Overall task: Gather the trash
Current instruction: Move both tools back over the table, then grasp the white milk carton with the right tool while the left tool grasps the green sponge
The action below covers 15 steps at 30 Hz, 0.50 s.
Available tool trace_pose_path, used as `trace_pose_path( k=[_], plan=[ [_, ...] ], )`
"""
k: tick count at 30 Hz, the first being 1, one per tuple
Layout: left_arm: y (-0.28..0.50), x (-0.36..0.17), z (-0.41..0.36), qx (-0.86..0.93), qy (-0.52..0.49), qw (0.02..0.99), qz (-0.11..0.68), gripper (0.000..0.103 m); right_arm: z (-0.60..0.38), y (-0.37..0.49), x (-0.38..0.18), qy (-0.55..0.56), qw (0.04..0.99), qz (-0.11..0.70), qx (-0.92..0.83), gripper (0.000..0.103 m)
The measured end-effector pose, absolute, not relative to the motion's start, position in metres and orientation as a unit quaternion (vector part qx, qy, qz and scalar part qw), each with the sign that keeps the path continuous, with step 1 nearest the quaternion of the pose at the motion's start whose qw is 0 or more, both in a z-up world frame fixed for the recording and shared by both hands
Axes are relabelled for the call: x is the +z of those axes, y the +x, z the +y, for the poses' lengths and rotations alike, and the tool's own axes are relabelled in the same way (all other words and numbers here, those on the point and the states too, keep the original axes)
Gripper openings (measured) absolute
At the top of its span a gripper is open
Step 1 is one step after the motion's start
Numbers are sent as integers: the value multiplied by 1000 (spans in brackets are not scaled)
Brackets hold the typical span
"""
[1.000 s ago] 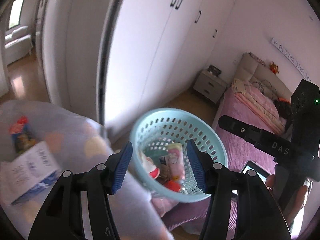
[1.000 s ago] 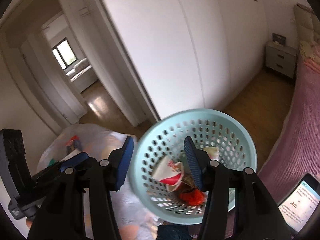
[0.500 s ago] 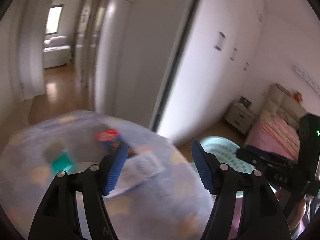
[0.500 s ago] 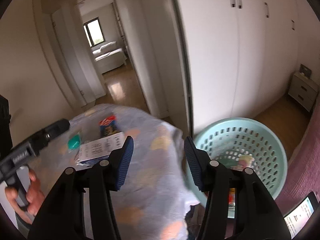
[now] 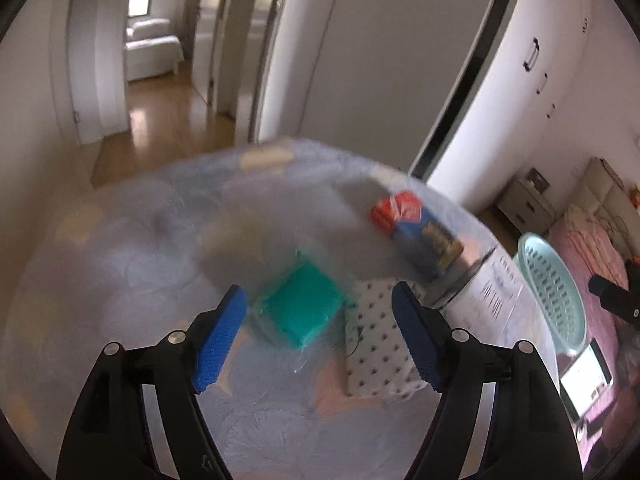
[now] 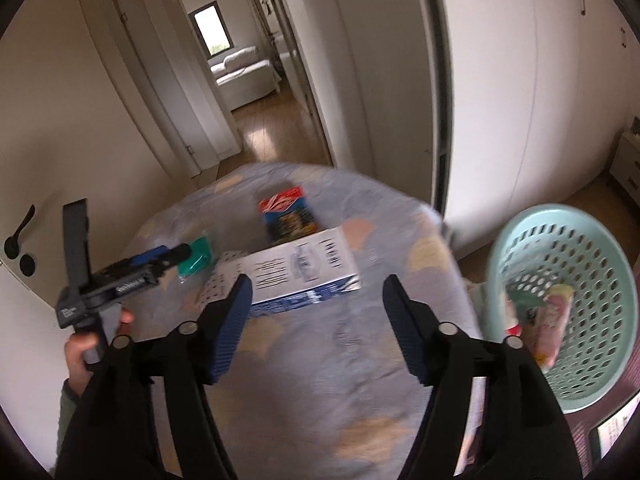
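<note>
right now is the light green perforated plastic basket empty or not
Not empty: the light green perforated plastic basket holds several wrappers, including a pink packet against its inner wall.

**Pastel bedding, bright litter**

The bedspread (image 6: 304, 380) is pale lilac-blue with peach and cream patches. On it lie a teal packet (image 5: 300, 308), a white pack with dark dots (image 5: 380, 344), a white box (image 6: 300, 268) with dark print and a blue edge, and a red-and-blue packet (image 6: 286, 216). The perforated basket (image 6: 592, 320) at right is mint green.

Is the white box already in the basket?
No, the white box lies on the patterned cloth, apart from the basket.
</note>
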<state>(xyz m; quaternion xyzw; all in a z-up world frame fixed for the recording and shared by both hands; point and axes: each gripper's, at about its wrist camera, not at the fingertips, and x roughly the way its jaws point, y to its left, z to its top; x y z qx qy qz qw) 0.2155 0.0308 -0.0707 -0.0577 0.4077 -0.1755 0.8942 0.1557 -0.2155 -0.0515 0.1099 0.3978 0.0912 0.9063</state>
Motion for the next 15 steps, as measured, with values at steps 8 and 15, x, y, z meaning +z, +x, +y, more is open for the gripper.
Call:
trace_pose_path(
  k=[8,15],
  plan=[
    [223,-87,21,-156,10,894,419,70,-183,181,-82,140,883,440,82,71],
    [216,-94,18,-139,33,900,413,28,-175,208,-106,214,859,464,46,81]
  ],
)
